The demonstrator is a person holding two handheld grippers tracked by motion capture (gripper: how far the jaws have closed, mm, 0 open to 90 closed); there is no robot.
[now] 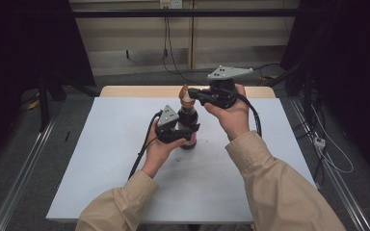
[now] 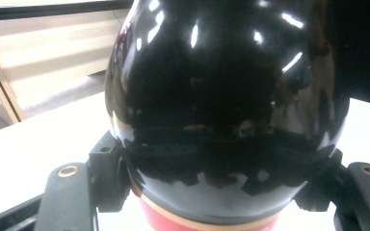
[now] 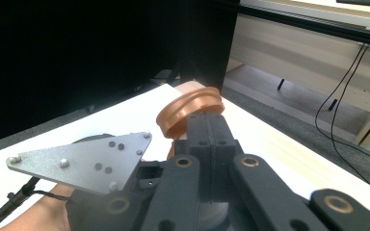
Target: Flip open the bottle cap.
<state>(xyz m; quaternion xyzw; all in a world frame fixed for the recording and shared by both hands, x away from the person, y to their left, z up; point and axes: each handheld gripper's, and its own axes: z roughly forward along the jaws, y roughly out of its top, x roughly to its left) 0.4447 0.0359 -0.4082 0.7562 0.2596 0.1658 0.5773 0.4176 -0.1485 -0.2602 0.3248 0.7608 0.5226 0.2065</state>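
A: Where does the black vase [image 1: 189,126] stand?

B: It stands upright near the middle of the white table [image 1: 101,159], on its pink foot. The left gripper [image 1: 182,135] clamps its lower belly; in the left gripper view the 2 fingers [image 2: 107,178] press on either side of the glossy body [image 2: 221,96], just above the pink band.

A: And the right gripper [image 1: 192,95]?

B: It sits at the top of the vase, coming in level from the right. Its fingers [image 3: 207,132] are pressed tight together, with the copper-coloured lip [image 3: 189,111] of the neck at their tips. It looks pinched on that rim, though the contact itself is hidden behind the fingers.

A: So what does the step ask for?

B: Judging by the pose, the person is steadying the vase with 1 gripper while working at the neck with the other. The glaze is slick and curved, so the left grip should stay low and square on the belly. The right one should pull straight along the vase's axis, since a sideways tug could tip it or let the rim slip out.
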